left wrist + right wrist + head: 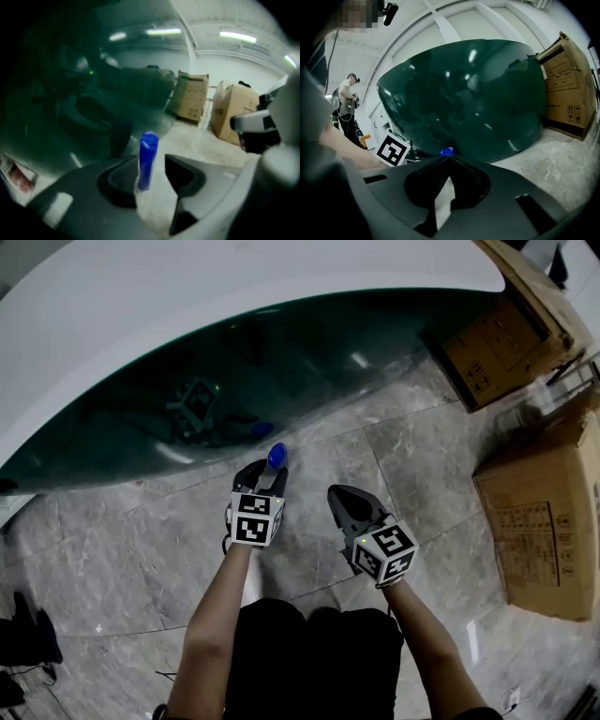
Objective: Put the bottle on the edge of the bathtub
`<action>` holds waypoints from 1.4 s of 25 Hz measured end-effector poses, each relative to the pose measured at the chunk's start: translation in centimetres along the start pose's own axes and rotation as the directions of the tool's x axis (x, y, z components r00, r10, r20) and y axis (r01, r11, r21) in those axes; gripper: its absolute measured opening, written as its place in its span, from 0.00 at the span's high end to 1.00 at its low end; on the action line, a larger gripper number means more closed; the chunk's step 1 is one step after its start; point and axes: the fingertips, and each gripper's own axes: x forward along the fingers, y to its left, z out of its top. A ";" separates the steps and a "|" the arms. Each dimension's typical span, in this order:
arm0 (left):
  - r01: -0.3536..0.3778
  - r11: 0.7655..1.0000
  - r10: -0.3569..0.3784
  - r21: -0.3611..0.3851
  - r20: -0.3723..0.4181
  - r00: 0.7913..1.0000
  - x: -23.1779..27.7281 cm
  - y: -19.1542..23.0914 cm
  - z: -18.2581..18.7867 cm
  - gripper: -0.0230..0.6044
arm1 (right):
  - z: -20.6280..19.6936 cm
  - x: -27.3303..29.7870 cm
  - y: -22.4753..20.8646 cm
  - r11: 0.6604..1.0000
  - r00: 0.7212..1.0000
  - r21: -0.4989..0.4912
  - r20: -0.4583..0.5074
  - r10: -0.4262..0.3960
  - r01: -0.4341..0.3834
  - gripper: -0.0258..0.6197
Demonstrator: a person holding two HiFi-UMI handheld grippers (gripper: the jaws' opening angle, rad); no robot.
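In the middle of the head view, the left gripper (267,472) has its fingers released around the upright blue bottle (148,157). The right gripper (449,159) has its fingers clenched and empty.

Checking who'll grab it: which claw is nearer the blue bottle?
Left. The left claw has the bottle standing between its open jaws. The right claw is shut, off to the bottle's right and apart from it.

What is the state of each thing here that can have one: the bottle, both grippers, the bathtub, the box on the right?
Blue bottle: upright on the floor, not gripped.
Left gripper: open, one jaw on either side of the bottle.
Right gripper: shut, empty.
Bathtub: bottle not yet on its edge.
Cardboard box: closed.
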 end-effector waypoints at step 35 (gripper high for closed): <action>-0.059 0.996 0.071 -0.066 0.195 0.978 -14.9 -0.2 3.8 0.95 | 3.9 -1.0 5.3 0.998 0.999 -0.059 0.044 0.022 -0.019 0.96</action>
